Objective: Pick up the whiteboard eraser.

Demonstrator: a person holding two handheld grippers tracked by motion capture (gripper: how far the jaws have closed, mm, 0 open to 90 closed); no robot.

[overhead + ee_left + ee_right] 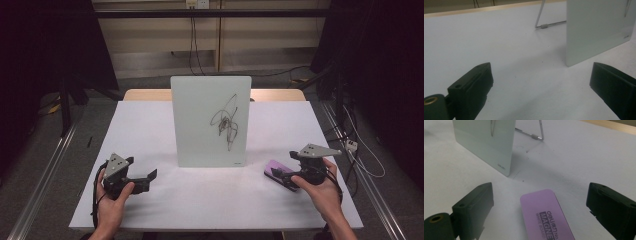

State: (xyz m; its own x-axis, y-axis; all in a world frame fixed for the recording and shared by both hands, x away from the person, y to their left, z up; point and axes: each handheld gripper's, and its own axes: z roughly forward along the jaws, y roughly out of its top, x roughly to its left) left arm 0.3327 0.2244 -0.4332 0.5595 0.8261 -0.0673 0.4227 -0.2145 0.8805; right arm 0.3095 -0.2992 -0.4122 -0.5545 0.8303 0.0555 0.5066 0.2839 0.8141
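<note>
Eraser: the purple whiteboard eraser [546,216] lies flat on the table, just off the whiteboard's lower right corner as the high view shows it, printed side up (the lettering reads partly as "MAGNE" and "WHITE BOARD").

Right gripper: the right gripper [286,174] sits low over the eraser's end farthest from the whiteboard; its jaws stand wide apart with the eraser lying between them, and neither pad touches it.

Whiteboard: the small whiteboard [211,121] stands upright on a wire stand [534,133] around the middle of the table, a dark scribble [226,121] on its right half.

Left gripper: the left gripper [150,179] is out to the whiteboard's lower left, well apart from it, held in the person's left hand [112,200]; jaws wide apart, just bare tabletop between them.

Table: the white table [200,200] spreads all round the whiteboard, with a wooden edge showing behind the board's top.
</note>
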